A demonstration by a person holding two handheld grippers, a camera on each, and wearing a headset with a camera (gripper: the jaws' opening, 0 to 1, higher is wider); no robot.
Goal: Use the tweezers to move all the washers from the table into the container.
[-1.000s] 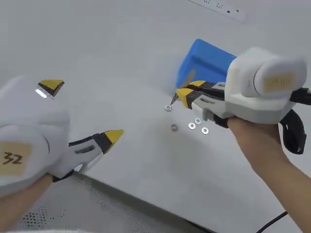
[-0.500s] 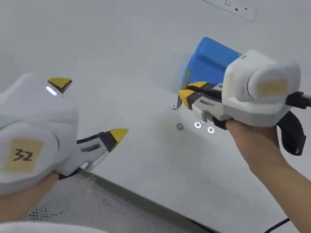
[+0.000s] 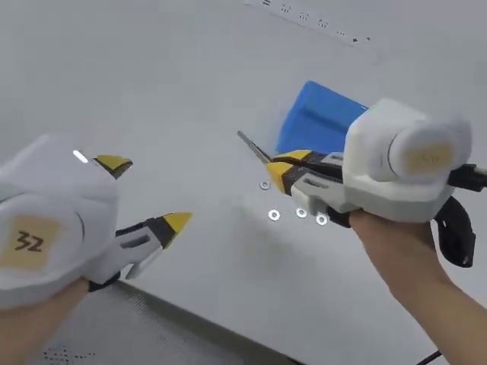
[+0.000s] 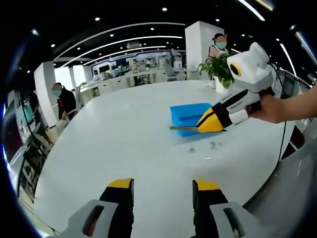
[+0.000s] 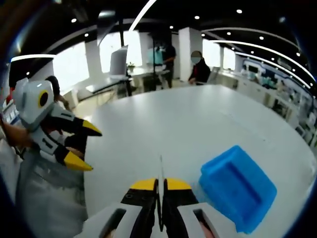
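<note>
Washers, four small silver metal rings [image 3: 274,215], lie loose on the white bench [image 3: 152,84], on the near side of the blue plastic container [image 3: 319,118].
My right claw [image 3: 283,165] is pinched tight on the thin grey metal tweezers [image 3: 255,149], whose points stick out to the far left, raised off the bench near the washers. My left claw [image 3: 146,192] hangs well apart at the near left, jaws spread wide with nothing between them. In the right gripper view the tweezers run straight out between my closed yellow tips, with the container to their right.
</note>
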